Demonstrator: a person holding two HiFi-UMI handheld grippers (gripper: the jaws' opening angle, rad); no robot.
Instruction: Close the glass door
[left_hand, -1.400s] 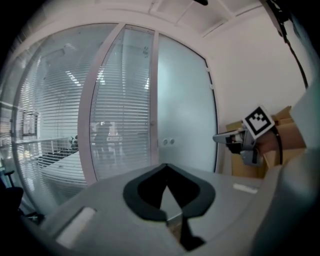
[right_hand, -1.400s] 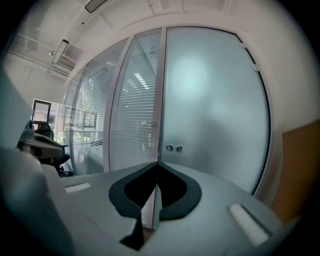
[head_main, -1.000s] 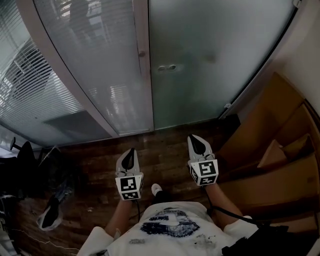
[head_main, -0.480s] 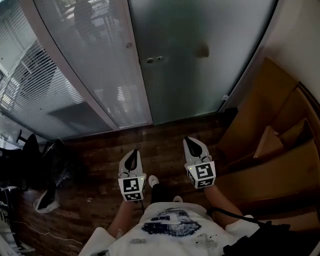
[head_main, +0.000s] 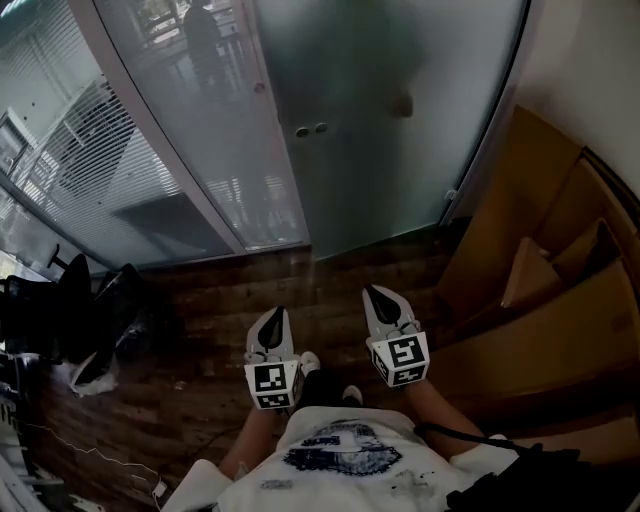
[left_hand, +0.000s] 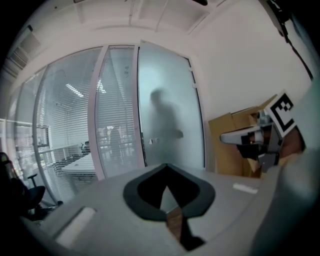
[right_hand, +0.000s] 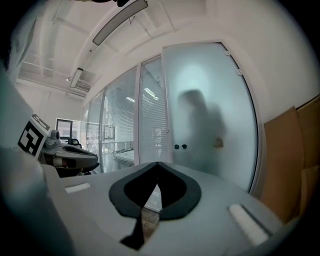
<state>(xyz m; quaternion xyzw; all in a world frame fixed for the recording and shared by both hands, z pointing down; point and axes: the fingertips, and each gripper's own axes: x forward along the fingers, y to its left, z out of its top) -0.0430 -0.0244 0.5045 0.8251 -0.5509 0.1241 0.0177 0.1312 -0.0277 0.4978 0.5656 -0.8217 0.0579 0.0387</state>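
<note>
- Both grippers have drawn back since a second ago: more wooden floor (head_main: 220, 290) now lies between them and the glass door (head_main: 400, 150).
- I find the left gripper (head_main: 277, 318) clenched on nothing, its tips meeting. The right gripper (head_main: 378, 297) is the same, closed and empty.
- Door stands at 12 o'clock in the head view, its left edge against the post, well apart from both grippers.
- My judgement: the door looks fully closed, so the task appears done. I see nothing left but to confirm the seal.
- Only the head view shows the floor, the cardboard boxes (head_main: 540, 290) at 3 o'clock and a dark chair (head_main: 45, 310) at 9 o'clock.
- Only the gripper views show the door's full height, the ceiling, and a dark figure-shaped shade on the frosted pane.
- Each gripper view also shows the other gripper from the side.
</note>
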